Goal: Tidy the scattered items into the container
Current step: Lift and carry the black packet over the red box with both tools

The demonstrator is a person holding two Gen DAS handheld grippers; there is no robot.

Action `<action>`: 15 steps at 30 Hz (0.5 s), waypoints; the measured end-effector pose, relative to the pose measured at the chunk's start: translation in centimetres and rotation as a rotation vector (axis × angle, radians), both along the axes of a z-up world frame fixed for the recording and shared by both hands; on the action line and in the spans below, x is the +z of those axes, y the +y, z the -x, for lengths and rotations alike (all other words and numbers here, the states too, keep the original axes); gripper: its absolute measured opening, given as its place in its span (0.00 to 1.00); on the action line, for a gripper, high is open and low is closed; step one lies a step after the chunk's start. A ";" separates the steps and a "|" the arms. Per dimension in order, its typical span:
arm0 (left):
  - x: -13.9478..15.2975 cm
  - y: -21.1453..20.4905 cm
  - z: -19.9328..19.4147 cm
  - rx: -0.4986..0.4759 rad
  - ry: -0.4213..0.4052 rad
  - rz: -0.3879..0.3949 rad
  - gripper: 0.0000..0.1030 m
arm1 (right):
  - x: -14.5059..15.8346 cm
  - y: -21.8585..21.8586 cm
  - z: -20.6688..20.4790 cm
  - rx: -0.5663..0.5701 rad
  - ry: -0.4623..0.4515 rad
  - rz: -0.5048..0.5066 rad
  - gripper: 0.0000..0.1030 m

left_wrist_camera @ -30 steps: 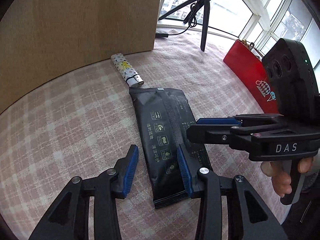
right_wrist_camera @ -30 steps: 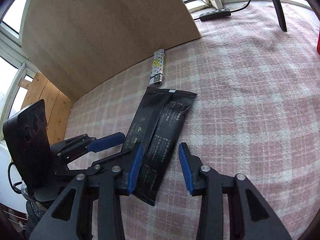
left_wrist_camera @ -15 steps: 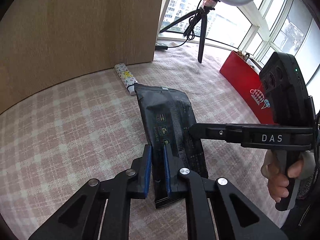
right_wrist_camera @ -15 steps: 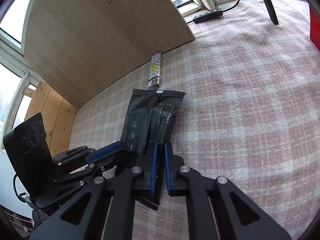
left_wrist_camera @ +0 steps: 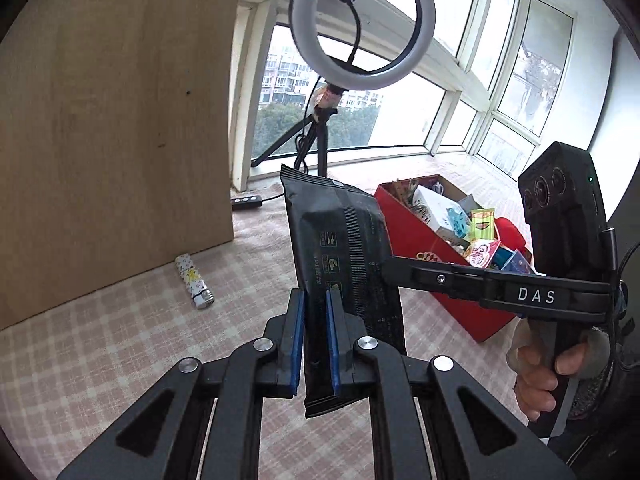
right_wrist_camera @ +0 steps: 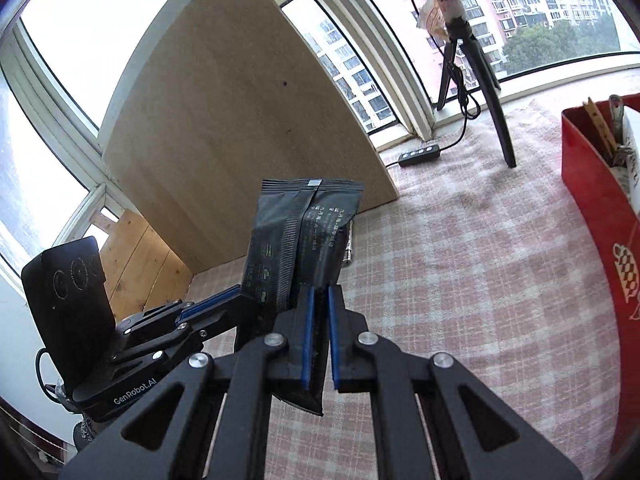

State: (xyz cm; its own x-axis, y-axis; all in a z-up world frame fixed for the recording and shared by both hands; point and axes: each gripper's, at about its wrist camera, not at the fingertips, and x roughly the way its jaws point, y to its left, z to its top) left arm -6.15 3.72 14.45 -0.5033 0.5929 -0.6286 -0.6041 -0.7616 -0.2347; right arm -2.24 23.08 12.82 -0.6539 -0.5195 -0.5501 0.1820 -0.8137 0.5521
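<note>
only a crinkly black foil pouch [left_wrist_camera: 344, 248]

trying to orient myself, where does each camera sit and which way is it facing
Left wrist: on the left gripper, facing the ring light, window and red box; shows its fingers, the right gripper and a hand.
Right wrist: on the right gripper, facing the wood board and window; shows its fingers and the left gripper.
Shared: the black packet both grip, checked cloth, box.

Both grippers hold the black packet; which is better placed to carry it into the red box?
Right gripper, probably: the open red cardboard box lies on its side of the black foil packet.
</note>
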 end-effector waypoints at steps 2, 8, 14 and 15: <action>1.5 1.9 -0.5 -0.034 0.036 -0.001 0.09 | 1.5 1.4 -0.9 -0.032 0.038 -0.010 0.07; 4.4 9.1 -1.1 -0.158 0.088 -0.019 0.09 | 4.7 8.4 -3.3 -0.161 0.100 -0.013 0.07; 5.5 18.1 -1.7 -0.290 0.101 -0.040 0.09 | 6.3 16.2 -6.0 -0.307 0.128 -0.051 0.07; 5.6 19.5 -1.8 -0.308 0.098 -0.045 0.09 | 6.9 17.5 -6.6 -0.332 0.132 -0.063 0.07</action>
State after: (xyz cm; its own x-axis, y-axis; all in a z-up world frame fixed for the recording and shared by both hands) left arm -4.38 23.25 20.05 -0.3527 0.7527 -0.5559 -0.8260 -0.5297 -0.1930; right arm 4.36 40.62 19.76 -0.8488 -0.2341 -0.4742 -0.0321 -0.8722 0.4880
